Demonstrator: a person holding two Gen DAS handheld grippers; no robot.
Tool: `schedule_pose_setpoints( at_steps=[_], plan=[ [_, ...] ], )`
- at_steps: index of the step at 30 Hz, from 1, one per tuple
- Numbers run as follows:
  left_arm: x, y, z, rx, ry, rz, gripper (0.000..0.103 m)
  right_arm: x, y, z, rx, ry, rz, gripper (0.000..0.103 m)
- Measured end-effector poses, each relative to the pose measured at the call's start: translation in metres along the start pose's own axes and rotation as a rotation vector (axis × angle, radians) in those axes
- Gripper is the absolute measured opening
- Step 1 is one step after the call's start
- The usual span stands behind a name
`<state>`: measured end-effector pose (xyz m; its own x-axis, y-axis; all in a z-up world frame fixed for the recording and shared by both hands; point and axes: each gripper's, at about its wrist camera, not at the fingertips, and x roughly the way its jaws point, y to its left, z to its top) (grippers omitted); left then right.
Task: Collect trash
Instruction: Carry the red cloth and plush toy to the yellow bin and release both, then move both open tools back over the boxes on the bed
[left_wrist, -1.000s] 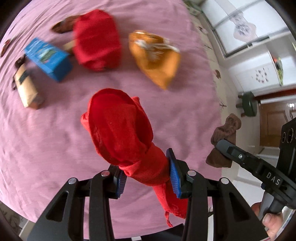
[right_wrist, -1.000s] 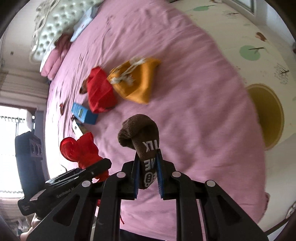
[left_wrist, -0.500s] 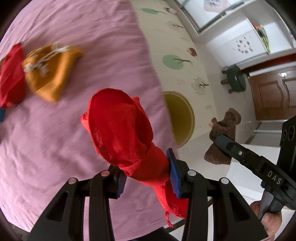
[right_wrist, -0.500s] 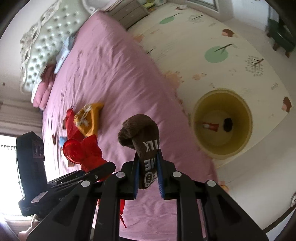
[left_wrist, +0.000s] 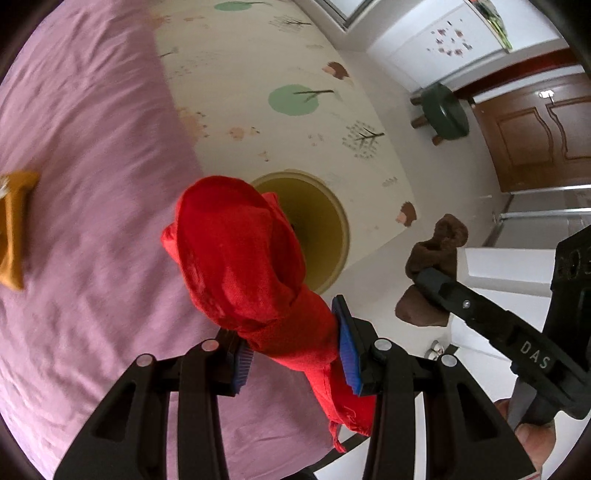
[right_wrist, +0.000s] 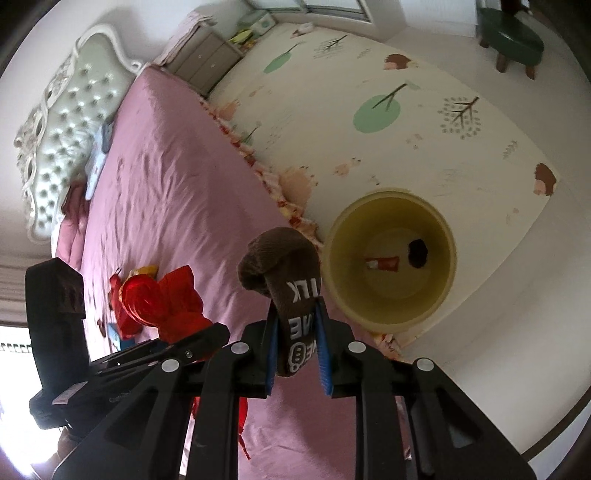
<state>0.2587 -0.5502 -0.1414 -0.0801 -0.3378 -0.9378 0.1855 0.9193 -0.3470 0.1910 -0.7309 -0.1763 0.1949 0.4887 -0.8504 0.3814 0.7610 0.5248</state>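
Brown sock (right_wrist: 291, 295) between right gripper (right_wrist: 295, 354) pads

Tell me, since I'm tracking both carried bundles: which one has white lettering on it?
The brown sock in the right claw; white letters run down its side. The red cloth in the left claw is plain, without print.

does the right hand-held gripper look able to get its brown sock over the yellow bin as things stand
Probably yes: the right hand-held gripper holds the brown sock beside the yellow bin, whose mouth is open, with nothing between them.
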Motion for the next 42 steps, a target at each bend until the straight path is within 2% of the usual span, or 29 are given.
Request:
schedule_pose_setpoints(
  at_steps=[5, 9, 11, 12, 13, 19, 27, 34, 42],
  plan=[
    [0.014, -0.022, 0.019, 0.033, 0.017, -0.036, 0.043, -0.007, -0.019, 0.013, 0.021, -0.024, -0.003, 0.023],
    [0.019, -0.036, 0.028, 0.081, 0.011, -0.009, 0.062, -0.015, -0.03, 0.023, 0.038, -0.047, -0.023, 0.048],
    [0.02, -0.039, 0.03, 0.089, 0.013, -0.012, 0.065, -0.018, -0.034, 0.025, 0.048, -0.058, -0.021, 0.054],
    [0.02, -0.039, 0.03, 0.092, 0.015, -0.011, 0.069, -0.018, -0.036, 0.026, 0.054, -0.059, -0.024, 0.063],
    [0.019, -0.039, 0.029, 0.094, 0.013, -0.012, 0.069, -0.018, -0.037, 0.026, 0.057, -0.062, -0.031, 0.067],
    [0.014, -0.031, 0.025, 0.089, 0.005, 0.001, 0.069, -0.014, -0.03, 0.027, 0.046, -0.054, -0.021, 0.066],
    [-0.009, 0.006, 0.012, 0.01, -0.035, 0.001, 0.069, -0.007, 0.01, 0.023, -0.029, -0.03, -0.005, 0.066],
    [-0.044, 0.068, -0.015, -0.103, -0.095, 0.018, 0.07, 0.014, 0.076, 0.01, -0.138, 0.02, 0.02, 0.066],
    [-0.087, 0.164, -0.062, -0.296, -0.171, 0.046, 0.07, 0.056, 0.166, -0.023, -0.297, 0.12, 0.063, 0.066]
  ],
)
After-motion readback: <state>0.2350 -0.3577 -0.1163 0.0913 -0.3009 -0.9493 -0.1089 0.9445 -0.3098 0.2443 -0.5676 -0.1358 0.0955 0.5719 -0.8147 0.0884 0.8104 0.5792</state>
